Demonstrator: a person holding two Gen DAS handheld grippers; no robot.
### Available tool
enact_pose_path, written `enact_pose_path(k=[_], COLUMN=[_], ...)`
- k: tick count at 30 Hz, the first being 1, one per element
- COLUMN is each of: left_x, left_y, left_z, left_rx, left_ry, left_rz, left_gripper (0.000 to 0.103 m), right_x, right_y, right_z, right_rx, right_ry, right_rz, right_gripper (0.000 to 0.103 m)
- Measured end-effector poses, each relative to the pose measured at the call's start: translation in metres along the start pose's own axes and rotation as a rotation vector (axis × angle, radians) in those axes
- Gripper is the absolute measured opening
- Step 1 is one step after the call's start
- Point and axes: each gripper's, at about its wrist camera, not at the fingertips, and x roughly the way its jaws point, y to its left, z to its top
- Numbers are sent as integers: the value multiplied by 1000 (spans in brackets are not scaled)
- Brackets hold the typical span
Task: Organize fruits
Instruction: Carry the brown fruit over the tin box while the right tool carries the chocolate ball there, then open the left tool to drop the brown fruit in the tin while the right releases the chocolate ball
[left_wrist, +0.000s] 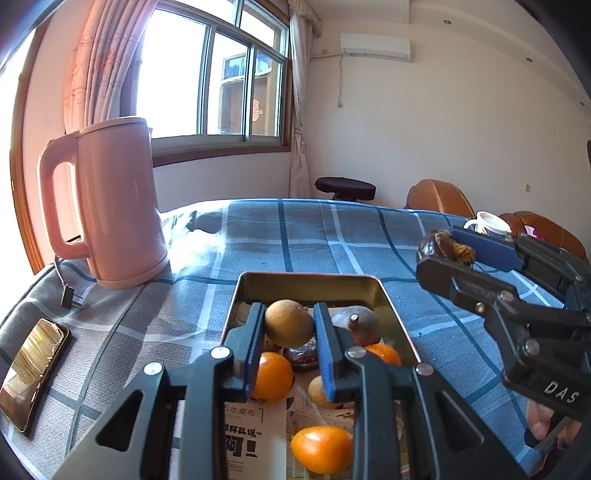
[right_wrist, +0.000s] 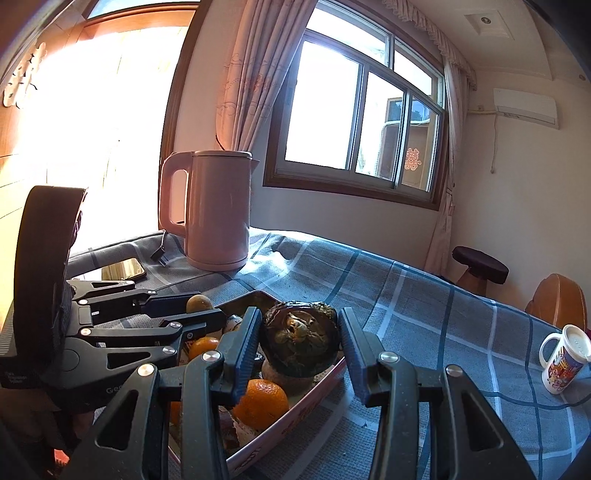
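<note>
- Fruits fill the tin at lower centre: oranges, brown ones.
- Left gripper pinches a round tan fruit: light, firm, apt to roll; hold its widest part.
- Right gripper clamps a dark wrinkled fruit, probably softer.

Both tools, left and right, clamped shut.

A pink kettle, phone and mug sit on the checked tablecloth.
</note>
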Motion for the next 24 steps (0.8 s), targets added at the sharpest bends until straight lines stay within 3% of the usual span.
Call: enact_pose_path(k=[24], left_x=[6], left_y=[15], left_z=[-5], left_rx=[-12], left_ry=[51], left_rz=[-2], left_gripper=[28], right_x=[23], right_y=[23], right_z=[-6], right_rx=[-3], right_ry=[53], right_rz=[34], right_gripper=[45])
